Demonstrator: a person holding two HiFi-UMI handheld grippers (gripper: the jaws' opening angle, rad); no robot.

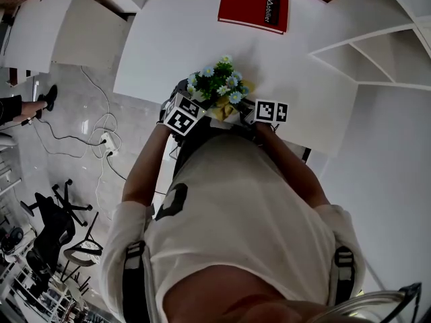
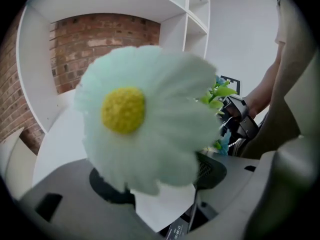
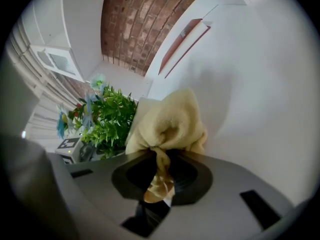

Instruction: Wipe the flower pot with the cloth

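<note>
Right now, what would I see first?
A huge pale daisy with a yellow middle fills the left gripper view. The right gripper pinches a yellow cloth beside the leafy plant, and a red book lies at the far edge of the white table.

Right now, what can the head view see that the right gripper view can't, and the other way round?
Only the head view: the person's white shirt, the grey floor with its cables, and a black office chair.
Only the right gripper view: the right gripper up close, its jaws pinched shut on the yellow cloth, which bunches out in front of them.
Both: the flowering plant and the white table it stands on.
</note>
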